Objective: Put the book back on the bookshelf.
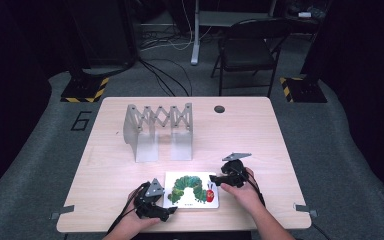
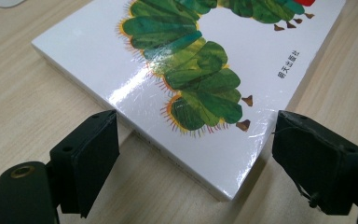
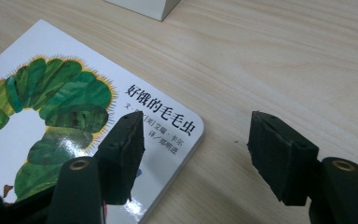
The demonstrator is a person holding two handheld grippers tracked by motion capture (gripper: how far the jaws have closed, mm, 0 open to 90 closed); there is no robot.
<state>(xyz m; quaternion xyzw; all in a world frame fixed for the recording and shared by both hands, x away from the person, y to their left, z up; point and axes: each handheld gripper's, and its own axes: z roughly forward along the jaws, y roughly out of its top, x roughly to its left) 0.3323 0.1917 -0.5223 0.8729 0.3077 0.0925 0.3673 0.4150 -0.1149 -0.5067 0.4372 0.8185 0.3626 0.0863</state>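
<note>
Pale wood table (image 1: 120,170) carries a grey accordion rack (image 1: 157,131) at twelve o'clock from the white caterpillar book (image 1: 192,190), which lies flat near the front edge, long axis left to right. The left gripper (image 1: 166,212) at its eight o'clock corner has jaws apart, straddling that corner without pressing. The right gripper (image 1: 215,181), at two o'clock, stands apart over the title "好饿的毛毛虫".

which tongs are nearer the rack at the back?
Right. The right tongs sit at the book's far right corner, closer to the rack. The left tongs are at the book's near left corner, by the table edge.
</note>
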